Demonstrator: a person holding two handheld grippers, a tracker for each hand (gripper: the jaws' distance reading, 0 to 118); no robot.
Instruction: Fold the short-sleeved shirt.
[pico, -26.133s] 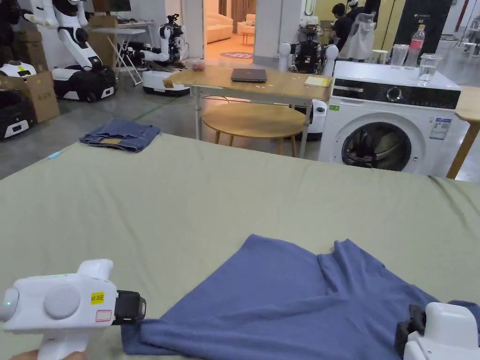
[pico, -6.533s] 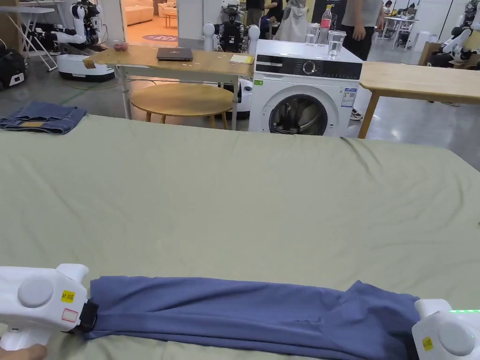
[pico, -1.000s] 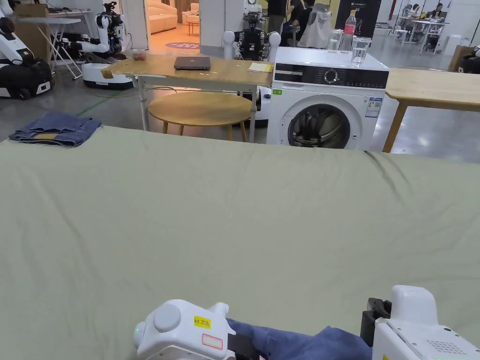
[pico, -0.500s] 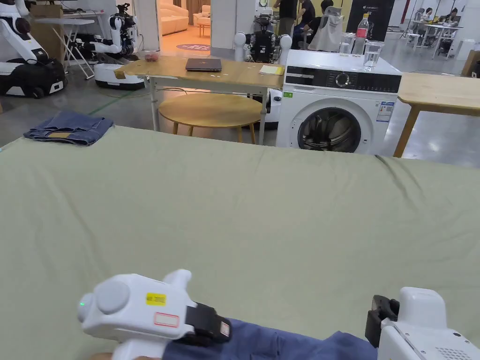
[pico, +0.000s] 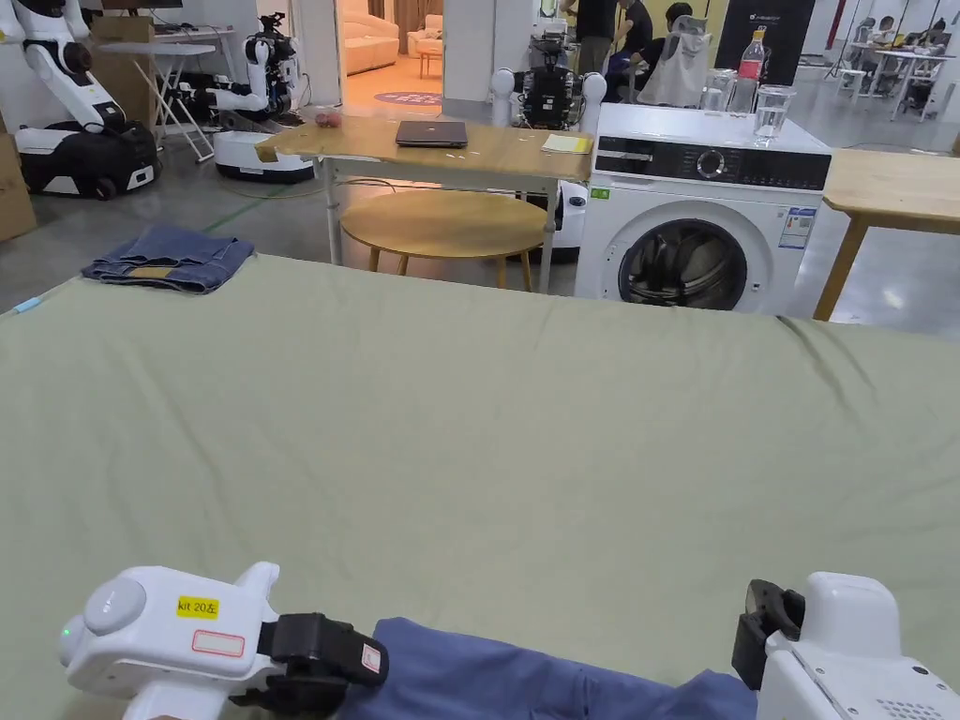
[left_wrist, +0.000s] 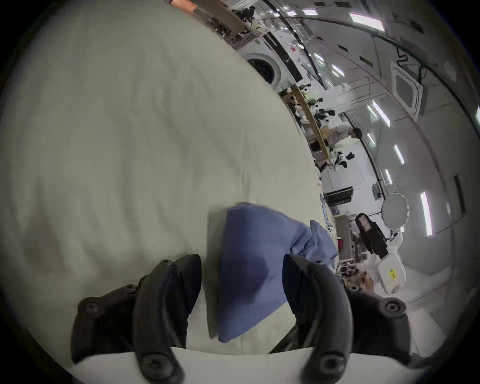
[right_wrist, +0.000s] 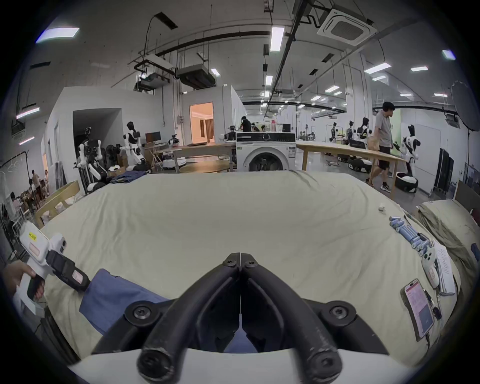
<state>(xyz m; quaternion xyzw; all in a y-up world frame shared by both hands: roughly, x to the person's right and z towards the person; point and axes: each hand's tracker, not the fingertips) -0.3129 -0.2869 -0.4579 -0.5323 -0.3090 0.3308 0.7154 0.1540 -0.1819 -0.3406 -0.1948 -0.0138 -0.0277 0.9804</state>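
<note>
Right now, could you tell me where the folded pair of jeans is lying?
In the head view, the jeans lie at the far left corner of the green-covered bed, far from the blue shirt at the near edge.

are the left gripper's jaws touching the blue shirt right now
Apart. In the left gripper view the left hand-held gripper is open, its jaws spread either side of the folded blue cotton shirt, with bedsheet visible between.

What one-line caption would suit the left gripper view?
Open left gripper poised over a folded blue shirt on the pale green sheet.
</note>
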